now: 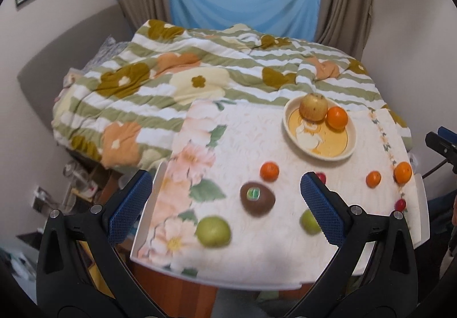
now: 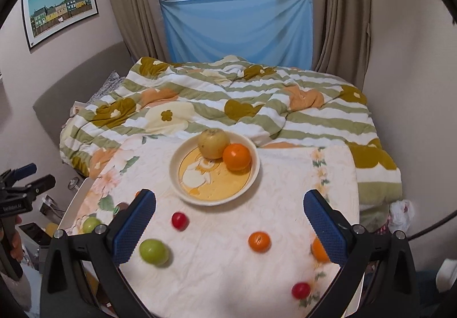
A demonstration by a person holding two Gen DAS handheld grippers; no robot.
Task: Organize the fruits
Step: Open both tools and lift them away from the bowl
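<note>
Overhead, left tongs [image 1: 225, 198] spread above kiwi [image 1: 257, 198], right tongs [image 2: 230, 215] spread near plate [image 2: 182, 189], bare cloth [image 2: 217, 266] between.

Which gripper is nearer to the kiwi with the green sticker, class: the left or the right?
Left. The left gripper is open with the kiwi lying between its fingers, slightly ahead. The right gripper is open over the table's other side; there the kiwi peeks out behind its left finger.

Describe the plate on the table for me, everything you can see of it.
The round cream plate with a raised rim looks ceramic or plastic, with a yellow-orange centre bearing a pale cartoon figure. It sits flat on the white floral tablecloth, near the table's far edge by the bed. A yellowish apple and an orange rest in its far side, touching each other. Neither tool touches it.
</note>
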